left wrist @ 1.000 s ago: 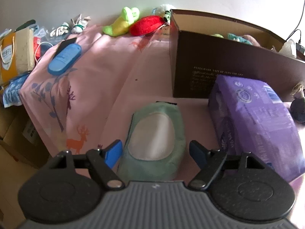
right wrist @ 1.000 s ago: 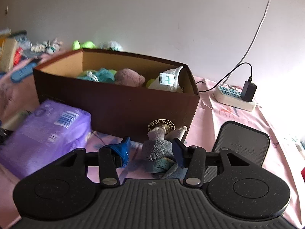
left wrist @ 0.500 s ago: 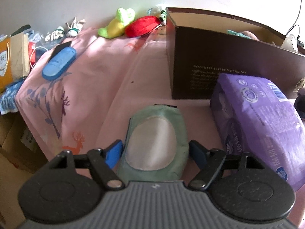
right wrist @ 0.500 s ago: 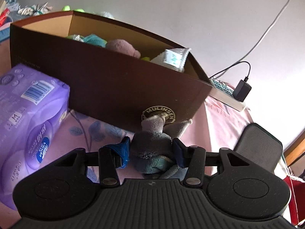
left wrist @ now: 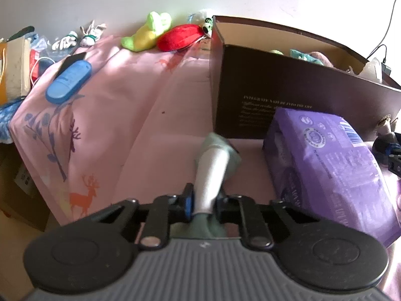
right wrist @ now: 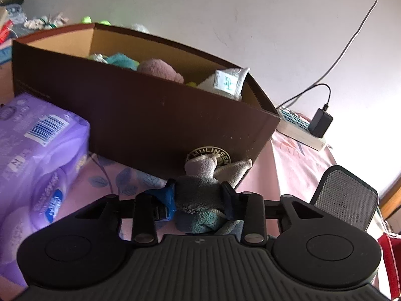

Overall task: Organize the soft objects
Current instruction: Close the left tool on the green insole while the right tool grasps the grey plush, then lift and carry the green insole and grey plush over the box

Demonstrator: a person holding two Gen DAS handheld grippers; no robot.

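The left wrist view shows the left claw clenched on a pale green slipper sock, squeezing it into a narrow fold so its light inner lining bulges up between the blue pads. The sock's far end lies on the pink tabletop cloth, just short of the near corner of the dark brown cardboard box. Just right of the sock lies a purple wrapped pack, one end against the box wall. Farther back on the cloth, a green and yellow plush and a red plush lie near the wall, the red one close to the box's far corner. A blue oblong case sits to the left on the cloth.

In the right wrist view, the right claw is closing, its pads pressed into a grey plush toy that sits between them. The toy's head pokes up in front of the round logo on the box; whether it rests on the cloth I cannot tell. Inside the box are a teal cloth, a pink plush and a white item with a label. The purple pack lies left of the claw. To the right, a white power strip with a black charger plugged in sits on the cloth beyond the box.
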